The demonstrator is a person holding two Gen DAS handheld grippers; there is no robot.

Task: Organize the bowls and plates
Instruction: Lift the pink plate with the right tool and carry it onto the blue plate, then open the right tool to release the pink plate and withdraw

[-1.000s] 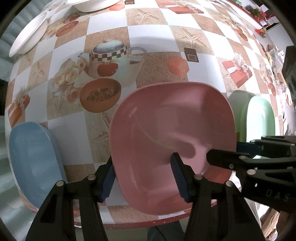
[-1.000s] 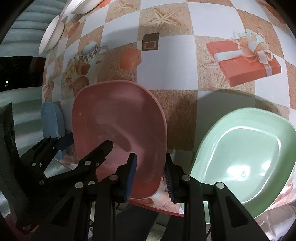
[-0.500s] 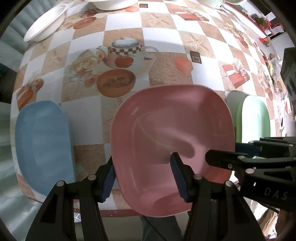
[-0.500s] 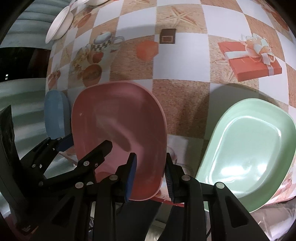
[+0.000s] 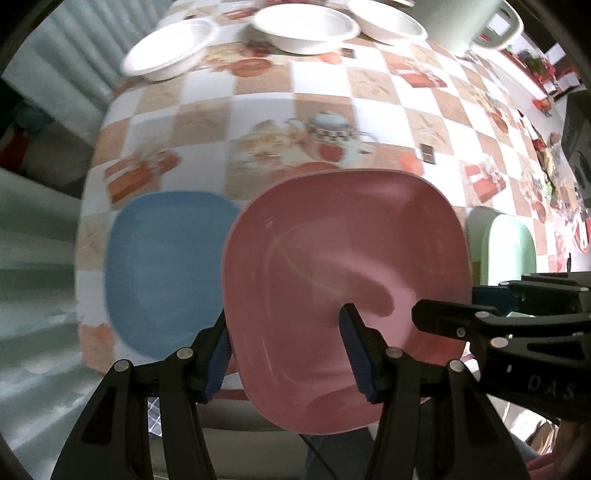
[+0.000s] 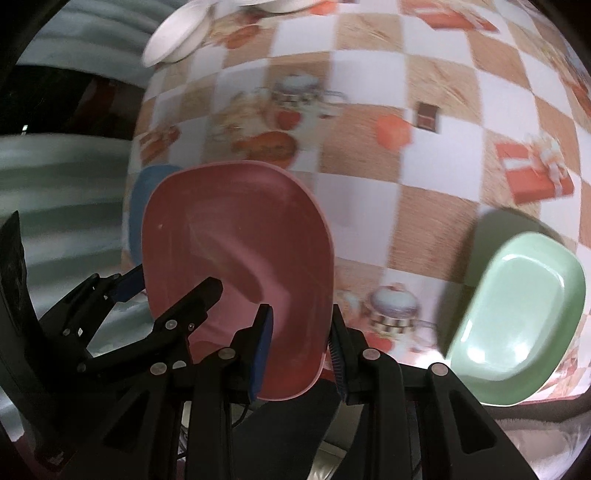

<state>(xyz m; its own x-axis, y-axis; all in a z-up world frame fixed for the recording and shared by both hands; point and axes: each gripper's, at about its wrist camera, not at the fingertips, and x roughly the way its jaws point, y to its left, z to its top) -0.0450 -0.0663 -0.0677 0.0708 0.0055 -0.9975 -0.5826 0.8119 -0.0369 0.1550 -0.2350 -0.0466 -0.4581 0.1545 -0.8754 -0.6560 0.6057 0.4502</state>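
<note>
A pink square plate [image 5: 343, 280] is held up off the table's near edge by both grippers. My left gripper [image 5: 290, 354] is shut on its near left rim. My right gripper [image 6: 301, 354] is shut on its near right rim; the plate [image 6: 236, 258] fills the left of the right wrist view. A blue plate [image 5: 162, 266] lies on the tablecloth left of the pink one. A green plate [image 6: 513, 325] lies at the near right edge; it also shows in the left wrist view [image 5: 511, 247]. Three white bowls [image 5: 303, 24] stand at the far end.
The table [image 5: 369, 110] has a checked cloth with printed teapots and gift boxes. A pale green jug [image 5: 476, 22] stands at the far right. Small clutter [image 5: 554, 173] lies along the right edge. A grey curtain [image 5: 44, 74] hangs to the left.
Both grippers have lifted the pink plate up and back off the table and to the left. More of the table's far end and the white bowls has come into view.
</note>
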